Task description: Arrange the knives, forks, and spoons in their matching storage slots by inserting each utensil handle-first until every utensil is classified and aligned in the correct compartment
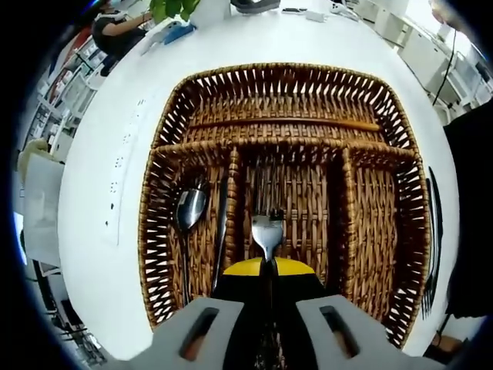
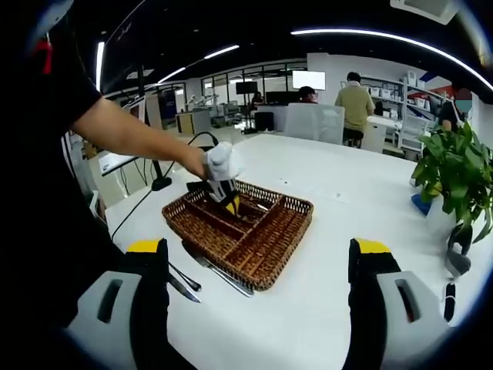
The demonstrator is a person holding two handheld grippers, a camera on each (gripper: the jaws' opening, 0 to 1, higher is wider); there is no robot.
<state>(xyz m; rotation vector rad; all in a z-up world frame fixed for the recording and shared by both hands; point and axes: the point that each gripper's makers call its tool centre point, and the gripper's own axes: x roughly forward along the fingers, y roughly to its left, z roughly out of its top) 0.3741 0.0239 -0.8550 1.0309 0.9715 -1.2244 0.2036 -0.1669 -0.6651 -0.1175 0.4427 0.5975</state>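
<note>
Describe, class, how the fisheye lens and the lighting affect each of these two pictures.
Left gripper view: the rectangular brown wicker basket bulges into curved sides and the white round table bends around it, evenly lit. Right gripper view: ceiling strip lights arc and glare against a dark ceiling; the green potted plant stays sharp.

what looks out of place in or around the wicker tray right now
In the brown woven wicker cutlery tray, the leftmost slot holds a silver spoon and a dark knife together, so two utensil types share one compartment. The left gripper holds a silver fork over the middle slot. More utensils lie on the white table outside the tray.
</note>
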